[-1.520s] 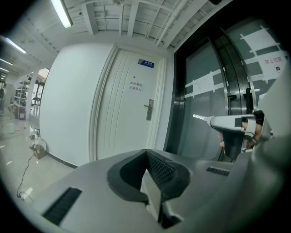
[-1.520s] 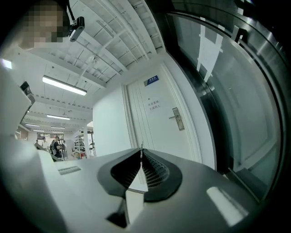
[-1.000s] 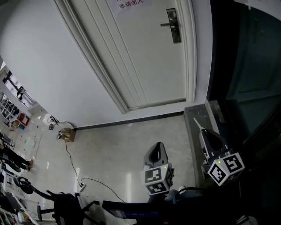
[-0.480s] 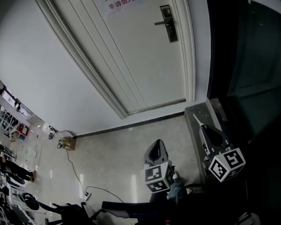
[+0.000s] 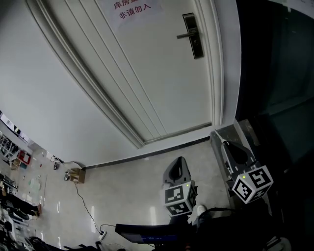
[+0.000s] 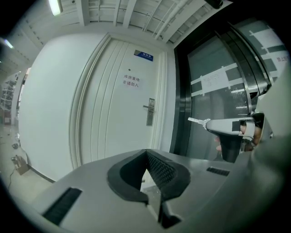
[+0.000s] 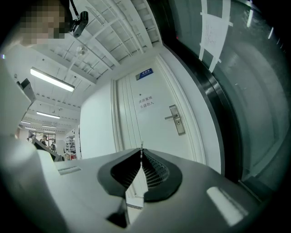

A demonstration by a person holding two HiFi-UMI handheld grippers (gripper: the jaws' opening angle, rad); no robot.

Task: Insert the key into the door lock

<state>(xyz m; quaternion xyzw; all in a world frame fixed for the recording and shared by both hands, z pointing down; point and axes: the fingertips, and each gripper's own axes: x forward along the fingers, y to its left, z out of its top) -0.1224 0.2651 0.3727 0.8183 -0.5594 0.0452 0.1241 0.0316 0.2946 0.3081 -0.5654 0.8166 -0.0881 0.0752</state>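
We held the key (image 6: 196, 120) tight in our right claw (image 7: 141, 153), and its thin metal tip stuck out past the front. Our left claw (image 6: 146, 154) was closed with nothing in it. Both claws were low down, side by side over the shiny floor (image 5: 127, 176), the right one near a dark glass wall (image 5: 274, 63). The white door (image 5: 147, 73) stood in front of us, well apart from the key. The door lock (image 5: 195, 37) was a dark plate with a handle near the door's right edge. A paper sign (image 5: 136, 10) with print was stuck on the door, to the left of the lock
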